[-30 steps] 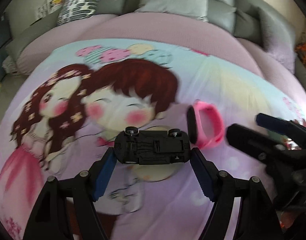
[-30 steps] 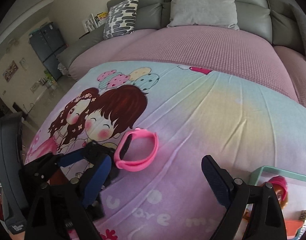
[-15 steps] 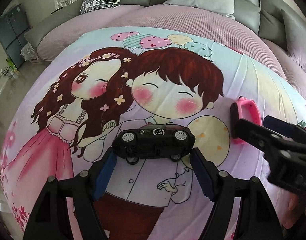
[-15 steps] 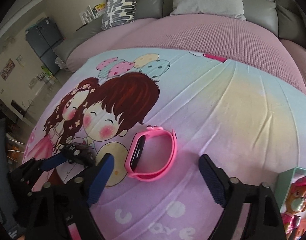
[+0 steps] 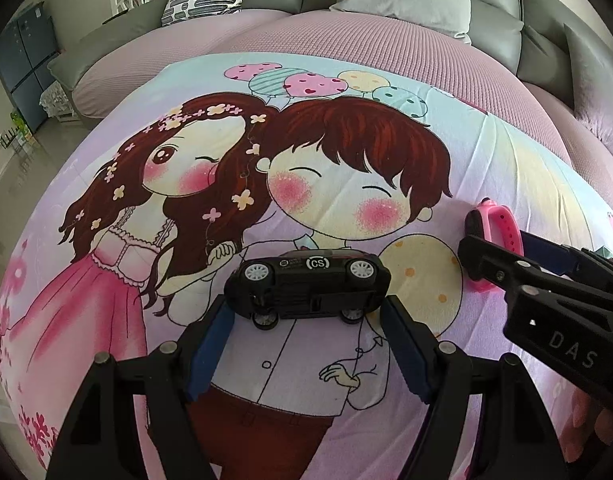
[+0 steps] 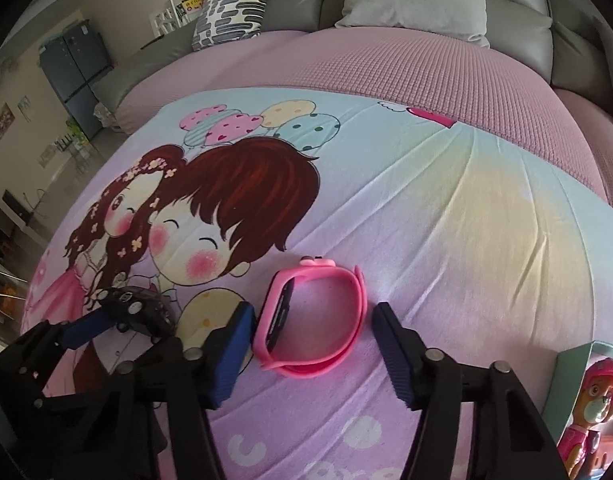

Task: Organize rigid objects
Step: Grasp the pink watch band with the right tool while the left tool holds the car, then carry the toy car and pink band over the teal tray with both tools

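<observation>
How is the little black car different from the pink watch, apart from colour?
The toy car is a solid block tipped on its side, wheels facing the camera; the pink watch is an open loop standing on edge. The car sits between the left gripper, the watch between the right gripper. Both rest on the cartoon sheet.

My left gripper (image 5: 308, 322): two matte black, angular plastic arms, each ending in a flat rectangular pad of dark blue ribbed material on the face turned toward the jaw gap. One round silver screw head sits on each arm just behind its pad, with a second farther out along the linkage. My right gripper (image 6: 312, 334): the same black frame, blue fingers (image 6: 394, 350) and paired silver screws behind the jaws. Seen from the left wrist camera, its black outer side carries small screws, a small white triangle and the white letters "DAS". A patch of skin shows below that body.
</observation>
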A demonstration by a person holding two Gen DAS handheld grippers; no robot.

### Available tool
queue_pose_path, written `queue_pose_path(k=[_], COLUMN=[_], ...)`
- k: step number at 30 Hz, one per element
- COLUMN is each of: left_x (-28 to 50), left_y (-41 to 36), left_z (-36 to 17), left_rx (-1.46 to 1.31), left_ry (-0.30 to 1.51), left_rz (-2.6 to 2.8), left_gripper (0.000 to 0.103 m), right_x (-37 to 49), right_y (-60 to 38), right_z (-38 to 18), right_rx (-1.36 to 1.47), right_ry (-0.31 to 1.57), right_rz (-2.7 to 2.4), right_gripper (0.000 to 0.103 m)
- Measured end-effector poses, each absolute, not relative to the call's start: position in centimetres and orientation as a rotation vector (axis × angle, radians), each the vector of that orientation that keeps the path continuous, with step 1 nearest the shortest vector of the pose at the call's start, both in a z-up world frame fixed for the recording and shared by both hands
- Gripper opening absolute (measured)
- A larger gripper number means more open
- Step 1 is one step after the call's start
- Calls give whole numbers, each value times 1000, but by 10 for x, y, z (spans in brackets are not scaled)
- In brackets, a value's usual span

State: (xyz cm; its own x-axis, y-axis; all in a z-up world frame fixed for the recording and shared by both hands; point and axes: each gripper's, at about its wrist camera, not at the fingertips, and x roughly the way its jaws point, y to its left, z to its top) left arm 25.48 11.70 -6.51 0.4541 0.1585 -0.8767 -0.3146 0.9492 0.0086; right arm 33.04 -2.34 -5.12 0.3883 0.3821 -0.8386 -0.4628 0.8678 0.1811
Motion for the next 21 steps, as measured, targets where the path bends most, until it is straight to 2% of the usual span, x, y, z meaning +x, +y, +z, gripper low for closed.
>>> queue_pose_path(k=[9, 18, 19, 21], left_x=[257, 258, 257, 258], left_y=[117, 97, 93, 84], left_z=[-63, -38, -35, -28], left_rx=[-165, -148, -144, -131], left_ry=[1049, 986, 979, 967], left_rz=[302, 256, 245, 220], left_gripper=[76, 76, 76, 76], right_x=[321, 296, 291, 282], right_y=[-33, -75, -82, -100], right_z=[-44, -17, -14, -7], right_rx=[-63, 36, 53, 90], right_ry=[1027, 953, 944, 930], right_rz=[523, 467, 458, 433], right_gripper=[58, 57, 54, 38])
